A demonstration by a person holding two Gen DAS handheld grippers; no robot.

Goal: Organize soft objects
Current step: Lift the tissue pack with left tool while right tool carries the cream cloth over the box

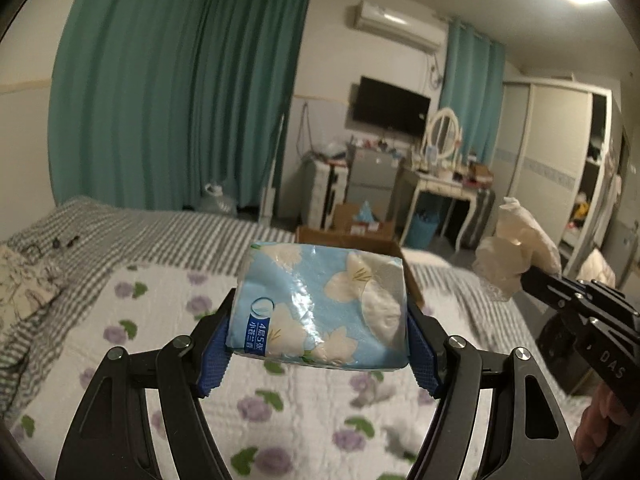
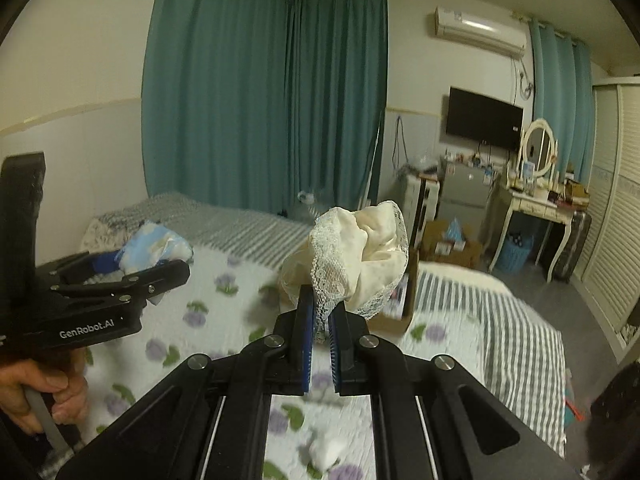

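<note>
Left gripper clamps tissue pack wide; right gripper nearly closed, pinching only lace cloth edge ahead — likely slips.

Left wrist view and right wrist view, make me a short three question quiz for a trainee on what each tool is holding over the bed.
1. True or false: the left tool grips a blue floral tissue pack between its blue pads.
2. What does the right tool hold?
A. a grey sock
B. a cream lace-trimmed cloth
C. a pillow
3. Fill in: beyond both items, an open cardboard ____ sits on the floral quilt.

Key: 1 true. 2 B. 3 box.
</note>
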